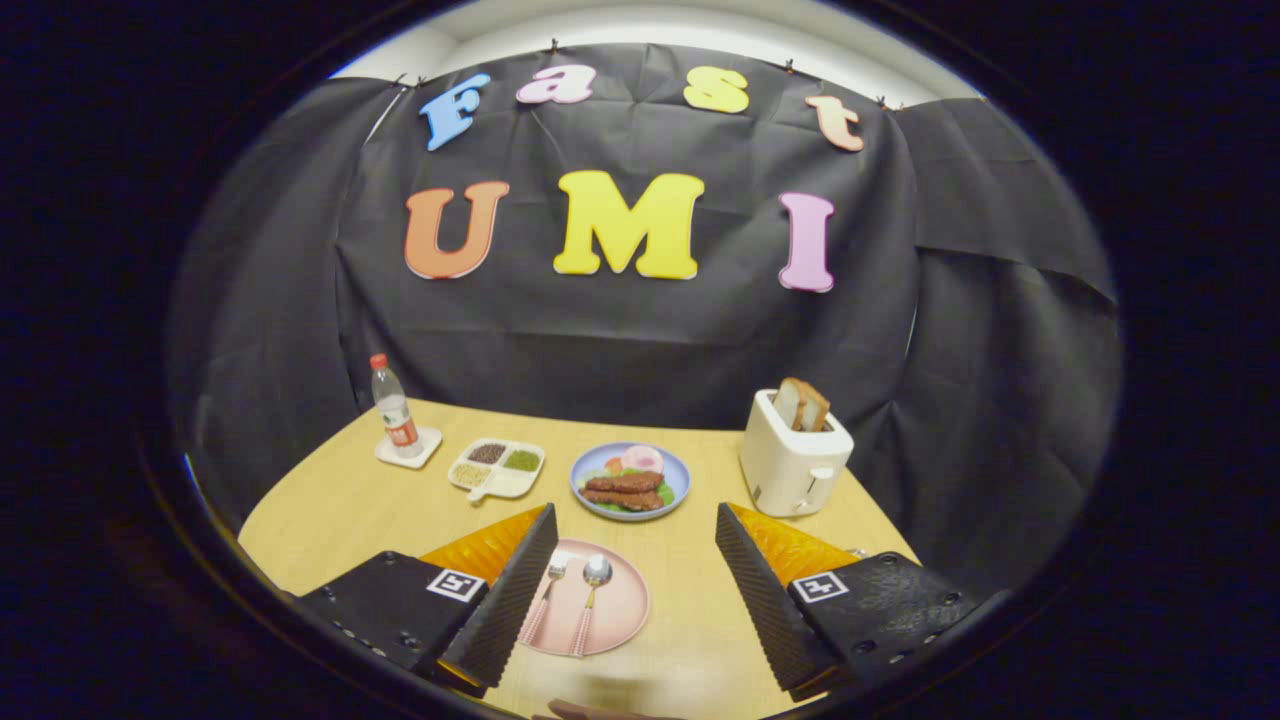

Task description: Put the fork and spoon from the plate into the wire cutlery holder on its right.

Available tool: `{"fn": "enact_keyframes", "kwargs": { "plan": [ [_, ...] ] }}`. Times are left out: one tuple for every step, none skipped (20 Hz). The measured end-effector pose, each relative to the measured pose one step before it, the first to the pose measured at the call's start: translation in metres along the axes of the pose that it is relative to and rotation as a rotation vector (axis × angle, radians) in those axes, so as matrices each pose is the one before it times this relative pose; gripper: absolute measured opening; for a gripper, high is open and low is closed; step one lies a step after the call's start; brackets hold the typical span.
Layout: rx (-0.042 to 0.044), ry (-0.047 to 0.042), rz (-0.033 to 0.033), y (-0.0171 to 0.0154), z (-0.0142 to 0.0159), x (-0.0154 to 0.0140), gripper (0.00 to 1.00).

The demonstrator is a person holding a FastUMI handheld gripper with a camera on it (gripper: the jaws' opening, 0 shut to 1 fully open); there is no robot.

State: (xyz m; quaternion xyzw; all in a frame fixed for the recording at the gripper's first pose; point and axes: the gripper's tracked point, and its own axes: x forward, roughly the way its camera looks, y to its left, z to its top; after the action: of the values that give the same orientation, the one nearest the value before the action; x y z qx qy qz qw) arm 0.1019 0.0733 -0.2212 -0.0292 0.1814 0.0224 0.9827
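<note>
A pink plate (625,607) lies on the wooden table (340,515), low between my fingers and partly under the left one. On it lie a fork (546,596) and a spoon (591,592) side by side, both with pink handles pointing toward me. My gripper (635,512) is open and held above the table, with nothing between its fingers. A small glint of metal wire (856,551) shows just past the right finger (760,590), right of the plate. The rest of whatever it belongs to is hidden behind that finger.
Beyond the fingers sits a blue plate of food (630,481). A white toaster (793,468) with bread stands to the right of it. A divided snack dish (497,467) and a water bottle (394,408) on a coaster lie to the left.
</note>
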Motion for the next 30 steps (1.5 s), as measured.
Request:
{"fn": "enact_keyframes", "kwargs": {
  "plan": [
    [-0.00268, 0.03317, 0.00713, 0.00540, -0.01374, 0.01244, 0.95],
    [-0.00097, 0.03751, 0.00599, 0.00616, -0.01486, 0.01687, 0.95],
    [0.00011, 0.03999, 0.00933, 0.00700, -0.01308, 0.01517, 0.95],
    [-0.00146, 0.04185, 0.00986, 0.00643, -0.01267, 0.01396, 0.95],
    [-0.00149, 0.04016, 0.00209, 0.00488, -0.01277, 0.01378, 0.94],
    [-0.00022, 0.04163, -0.00060, 0.00309, -0.01853, 0.00649, 0.93],
    [0.00634, 0.04449, 0.00477, 0.00409, -0.01322, 0.00970, 0.90],
    [0.00561, 0.03964, -0.00683, 0.00157, -0.01170, 0.01046, 0.87],
    [0.00984, 0.03579, -0.00068, 0.00154, -0.00830, 0.00959, 0.81],
    [0.01175, 0.02992, -0.00136, 0.00003, -0.00730, 0.00878, 0.76],
    [0.01318, 0.01986, 0.00009, 0.00075, -0.00314, 0.00631, 0.70],
    [0.00235, 0.01220, -0.00453, 0.00000, -0.00202, 0.00510, 0.69],
    [0.00123, 0.00937, 0.00246, 0.00036, -0.00163, 0.00359, 0.65],
    [0.00410, 0.01420, -0.00210, 0.00153, -0.00234, 0.00453, 0.61],
    [0.00728, 0.01897, 0.00073, 0.00051, -0.00336, 0.00369, 0.57],
    [0.00564, 0.02179, 0.00502, 0.00198, -0.00429, 0.00333, 0.53],
    [0.00202, 0.01557, -0.00172, 0.00084, -0.00278, 0.00436, 0.49],
    [0.00214, 0.01695, 0.00326, 0.00036, -0.00395, 0.00126, 0.45],
    [0.00371, 0.01298, 0.00163, 0.00024, -0.00187, 0.00128, 0.45],
    [-0.00058, 0.00660, -0.00168, 0.00034, -0.00140, 0.00025, 0.39],
    [-0.00143, 0.00274, -0.01184, -0.00222, 0.00280, 0.00234, 0.34],
    [-0.00671, 0.00810, -0.00417, 0.00185, -0.00424, -0.00198, 0.29],
    [-0.00252, 0.00411, 0.00247, 0.00317, 0.00023, 0.00419, 0.23],
    [-0.00410, -0.00271, 0.00858, 0.00262, 0.00001, -0.00185, 0.23],
    [-0.00520, 0.00778, -0.00715, -0.00002, -0.00288, 0.00435, 0.17],
    [0.00131, 0.00447, 0.00461, -0.00027, 0.00023, -0.00344, 0.11],
    [0.00125, 0.00478, 0.00446, 0.00072, 0.00145, -0.00257, 0.10],
    [-0.00333, 0.00157, -0.00030, 0.00097, -0.00078, 0.00155, 0.09],
    [-0.00165, 0.00451, 0.00131, 0.00082, 0.00040, -0.00128, 0.08],
    [-0.00403, 0.00264, 0.00082, 0.00030, -0.00166, -0.00033, 0.05]
  ]
}}
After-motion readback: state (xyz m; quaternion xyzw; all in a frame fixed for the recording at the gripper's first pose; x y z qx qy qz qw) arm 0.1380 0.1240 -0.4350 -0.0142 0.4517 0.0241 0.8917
